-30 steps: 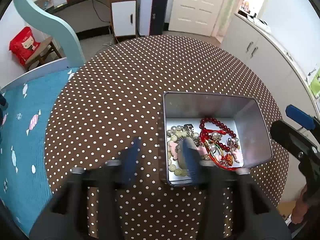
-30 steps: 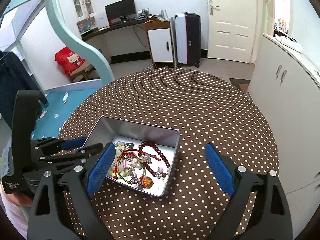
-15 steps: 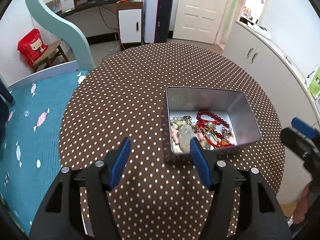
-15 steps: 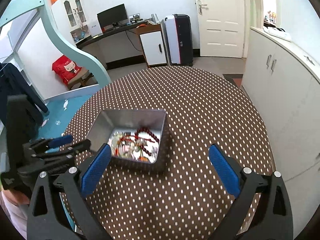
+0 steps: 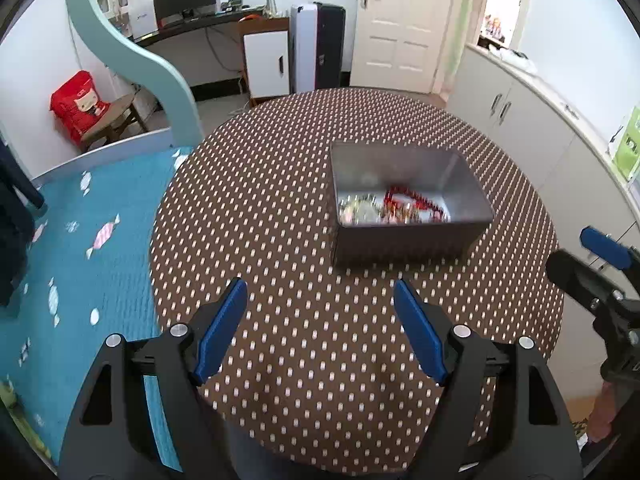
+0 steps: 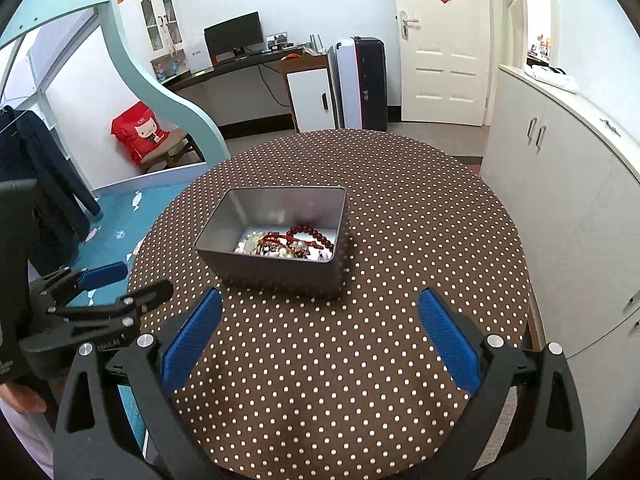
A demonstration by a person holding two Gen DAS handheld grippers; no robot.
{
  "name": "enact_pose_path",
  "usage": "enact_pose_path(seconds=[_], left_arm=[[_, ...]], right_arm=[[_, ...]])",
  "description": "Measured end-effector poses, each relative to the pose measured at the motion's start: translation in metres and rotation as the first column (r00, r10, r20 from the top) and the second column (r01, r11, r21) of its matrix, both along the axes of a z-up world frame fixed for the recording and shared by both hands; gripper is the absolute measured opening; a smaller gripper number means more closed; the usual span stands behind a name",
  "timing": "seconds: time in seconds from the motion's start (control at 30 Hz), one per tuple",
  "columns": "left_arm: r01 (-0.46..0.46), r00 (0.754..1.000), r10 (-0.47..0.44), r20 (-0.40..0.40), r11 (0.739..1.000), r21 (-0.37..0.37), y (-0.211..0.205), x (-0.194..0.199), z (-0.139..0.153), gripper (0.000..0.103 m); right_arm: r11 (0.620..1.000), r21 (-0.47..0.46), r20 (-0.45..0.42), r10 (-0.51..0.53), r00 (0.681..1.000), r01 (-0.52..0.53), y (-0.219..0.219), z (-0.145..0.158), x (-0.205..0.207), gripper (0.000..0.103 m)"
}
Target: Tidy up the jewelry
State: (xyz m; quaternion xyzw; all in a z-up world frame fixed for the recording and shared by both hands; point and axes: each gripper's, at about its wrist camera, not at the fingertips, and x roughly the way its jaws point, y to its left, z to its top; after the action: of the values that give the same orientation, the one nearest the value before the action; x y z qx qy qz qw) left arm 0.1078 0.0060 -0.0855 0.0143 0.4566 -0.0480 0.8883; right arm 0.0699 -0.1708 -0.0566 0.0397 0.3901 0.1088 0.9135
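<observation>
A grey metal tin (image 5: 404,240) (image 6: 280,270) stands on the round brown polka-dot table (image 5: 280,220) (image 6: 400,220). Inside lies a tangle of jewelry (image 5: 394,209) (image 6: 286,243): a dark red bead bracelet (image 6: 314,234), pale beads and red cord. My left gripper (image 5: 320,320) is open and empty, near the table's front edge, well back from the tin. My right gripper (image 6: 320,328) is open and empty, also back from the tin. The right gripper shows at the right edge of the left wrist view (image 5: 592,264); the left gripper shows at the left of the right wrist view (image 6: 108,292).
A bed with a teal sheet (image 5: 80,240) borders the table on the left. White cabinets (image 6: 560,200) stand close on the right. A curved teal bed frame (image 6: 160,92), a desk, a suitcase and a door are at the back of the room.
Both grippers have pulled up and back from the tin toward the table's front edge. The left gripper's fingers, earlier at the tin's near wall, are now well clear of it and wider apart.
</observation>
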Motion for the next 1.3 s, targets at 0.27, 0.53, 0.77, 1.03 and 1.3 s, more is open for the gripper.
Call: enact_pose_path(seconds=[0.27, 0.53, 0.77, 1.03, 1.3], left_arm=[[-0.011, 0.997, 0.012, 0.077, 1.000, -0.005, -0.006, -0.041, 0.019, 0.084], [0.000, 0.966, 0.002, 0.258, 1.000, -0.009, -0.020, -0.090, 0.054, 0.084], [-0.005, 0.891, 0.016, 0.454, 1.000, -0.025, -0.027, -0.129, 0.082, 0.084], [-0.007, 0.830, 0.010, 0.558, 1.000, -0.008, -0.031, -0.158, 0.093, 0.084], [-0.007, 0.813, 0.016, 0.582, 1.000, -0.018, -0.035, -0.172, 0.091, 0.085]], right_arm=[[0.997, -0.028, 0.123, -0.070, 0.990, 0.074, -0.005, 0.017, -0.036, 0.096], [0.991, 0.012, 0.351, -0.132, 0.927, 0.136, -0.017, 0.044, -0.087, 0.096], [0.987, 0.042, 0.482, -0.155, 0.863, 0.154, -0.022, 0.054, -0.116, 0.096], [0.986, 0.029, 0.602, -0.150, 0.785, 0.167, -0.014, 0.058, -0.144, 0.096], [0.977, 0.037, 0.612, -0.189, 0.768, 0.211, -0.017, 0.049, -0.154, 0.096]])
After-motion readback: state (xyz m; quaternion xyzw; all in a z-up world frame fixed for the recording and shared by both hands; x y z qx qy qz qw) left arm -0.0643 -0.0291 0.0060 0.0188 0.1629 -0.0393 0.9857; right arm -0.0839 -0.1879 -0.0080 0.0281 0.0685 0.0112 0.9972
